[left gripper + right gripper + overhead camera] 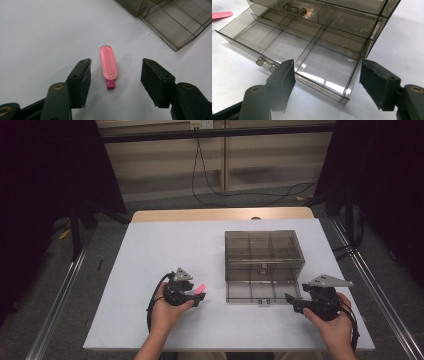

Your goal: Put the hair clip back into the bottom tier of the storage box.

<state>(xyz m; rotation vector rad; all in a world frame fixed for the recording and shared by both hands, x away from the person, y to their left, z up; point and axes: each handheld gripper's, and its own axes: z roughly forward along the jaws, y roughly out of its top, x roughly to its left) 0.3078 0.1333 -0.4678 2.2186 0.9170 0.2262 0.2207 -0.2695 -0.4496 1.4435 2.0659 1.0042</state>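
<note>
A: Pink clip lies flat on the white table, between the left claw's jaws, touching neither. Long axis runs along the claw's line of sight: rounded end far, dark magenta tip near.

B: Left claw?

A: Spread wide. Right claw also wide, at the smoky organizer box's pulled-out drawer, front right corner between its jaws.

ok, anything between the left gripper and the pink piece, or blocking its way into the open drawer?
Nothing visible. The left gripper is open, with the pink piece lying on bare table between its jaws. The pulled-out bottom drawer of the smoky drawer box is open-topped with empty compartments, and the table stretch between is bare.
</note>
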